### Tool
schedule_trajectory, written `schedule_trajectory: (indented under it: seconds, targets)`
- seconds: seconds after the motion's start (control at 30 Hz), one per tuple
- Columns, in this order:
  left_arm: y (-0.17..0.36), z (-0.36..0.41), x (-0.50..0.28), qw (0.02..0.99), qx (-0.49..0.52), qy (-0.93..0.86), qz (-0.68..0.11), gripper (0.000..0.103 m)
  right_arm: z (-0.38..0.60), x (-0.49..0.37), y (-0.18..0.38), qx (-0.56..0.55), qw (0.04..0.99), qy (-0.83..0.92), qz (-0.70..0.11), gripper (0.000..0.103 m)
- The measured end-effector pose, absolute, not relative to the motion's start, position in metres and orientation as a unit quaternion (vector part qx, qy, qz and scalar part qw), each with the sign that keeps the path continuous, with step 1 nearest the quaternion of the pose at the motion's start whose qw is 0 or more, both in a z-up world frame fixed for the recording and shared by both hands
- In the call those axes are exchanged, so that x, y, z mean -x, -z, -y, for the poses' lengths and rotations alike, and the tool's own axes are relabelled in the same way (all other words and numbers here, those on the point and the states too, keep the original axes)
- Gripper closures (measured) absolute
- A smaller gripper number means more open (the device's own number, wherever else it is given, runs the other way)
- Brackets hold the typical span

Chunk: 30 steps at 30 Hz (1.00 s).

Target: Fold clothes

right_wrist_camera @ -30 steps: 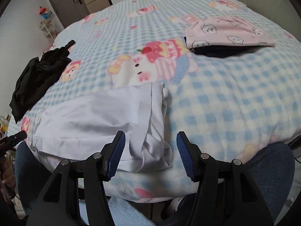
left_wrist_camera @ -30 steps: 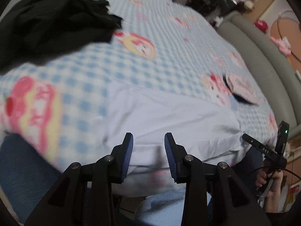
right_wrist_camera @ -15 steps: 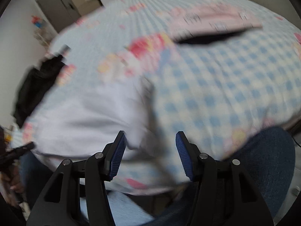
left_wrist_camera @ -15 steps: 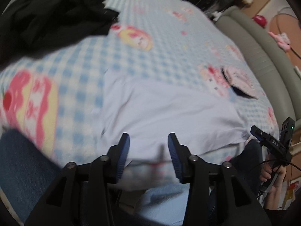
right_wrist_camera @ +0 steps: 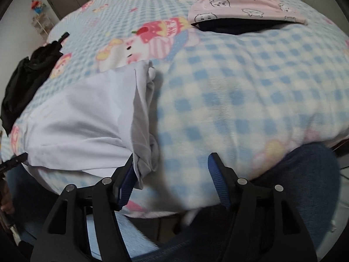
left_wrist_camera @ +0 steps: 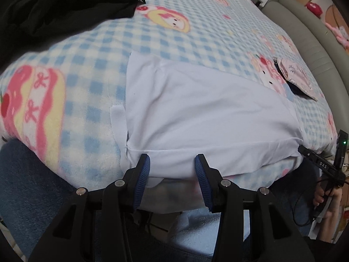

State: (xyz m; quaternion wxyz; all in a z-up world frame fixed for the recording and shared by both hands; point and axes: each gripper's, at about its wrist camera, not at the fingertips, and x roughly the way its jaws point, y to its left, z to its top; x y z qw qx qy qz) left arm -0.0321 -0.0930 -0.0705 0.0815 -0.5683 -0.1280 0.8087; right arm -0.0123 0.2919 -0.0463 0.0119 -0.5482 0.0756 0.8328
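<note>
White garment (left_wrist_camera: 202,118) lies flat at the bed's (right_wrist_camera: 240,91) near edge. I see my left claw (left_wrist_camera: 172,172) wide at its hem, my right claw (right_wrist_camera: 172,174) wide beside its bunched end.

I see a shirt (left_wrist_camera: 196,113) flat on the blanket (left_wrist_camera: 91,69) at the near edge of the bed, a heap of clothes (left_wrist_camera: 61,4) behind it to my left, a folded stack (right_wrist_camera: 244,13) far right.
</note>
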Motion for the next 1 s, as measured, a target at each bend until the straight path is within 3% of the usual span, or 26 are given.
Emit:
schedule_trajectory:
  seconds: [0.1,0.27,0.5,0.6,0.7,0.8,1.0]
  targets:
    - [0.055,0.091,0.03,0.103,0.546,-0.818,0.147,0.058,-0.286,0.007,0.028,0.531,0.007,-0.846,-0.051,0.038]
    - [0.044,0.078,0.049,0.127,0.525,-0.83,0.139,0.057,-0.301,0.008,0.005,0.474,-0.049,-0.864,-0.165,0.038]
    - [0.069,0.064,0.067,0.099,0.556,-0.817,0.111,0.057,-0.29,0.042,0.047,0.536,-0.016,-0.835,-0.125,0.04]
    - [0.076,0.07,0.064,0.098,0.559,-0.815,0.115,0.054,-0.292,0.031,0.048,0.542,-0.035,-0.834,-0.097,0.037]
    - [0.075,0.072,0.062,0.098,0.558,-0.815,0.116,0.054,-0.305,0.029,0.044,0.536,0.008,-0.841,-0.073,0.035]
    - [0.059,0.066,0.054,0.115,0.532,-0.831,0.114,0.057,-0.317,0.028,0.039,0.529,0.052,-0.846,-0.049,0.045]
    - [0.026,-0.001,0.048,0.23,0.473,-0.846,0.088,0.059,-0.31,0.015,0.014,0.498,-0.045,-0.852,-0.156,0.043]
